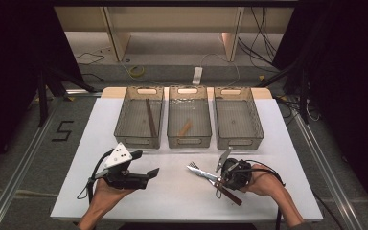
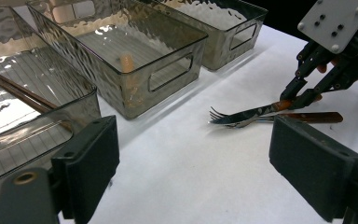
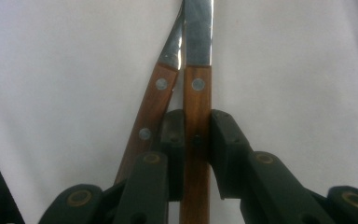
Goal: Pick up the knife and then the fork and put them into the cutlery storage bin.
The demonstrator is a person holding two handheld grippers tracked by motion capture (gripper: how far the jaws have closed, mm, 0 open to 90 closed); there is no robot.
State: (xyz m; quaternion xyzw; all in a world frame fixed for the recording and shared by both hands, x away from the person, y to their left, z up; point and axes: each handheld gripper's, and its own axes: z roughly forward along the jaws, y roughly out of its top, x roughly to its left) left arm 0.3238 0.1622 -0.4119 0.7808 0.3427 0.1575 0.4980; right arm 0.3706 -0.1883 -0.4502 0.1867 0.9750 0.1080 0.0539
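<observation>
Right gripper (image 3: 196, 140) clamped on wooden knife handle (image 3: 196, 107) — left gripper (image 2: 193, 158) wide open, empty.

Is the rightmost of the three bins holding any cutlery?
No: in the high view the rightmost bin shows a bare floor, while the left bin and the middle bin each hold one piece.

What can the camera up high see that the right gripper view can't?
High view alone: three clear bins, the left hand-held gripper open over the white table, and the fork's tines. Right gripper view alone: the rivets on the wooden handles, close up. Both: the right hand-held gripper shut on one wooden handle, a second handle beside it.
</observation>
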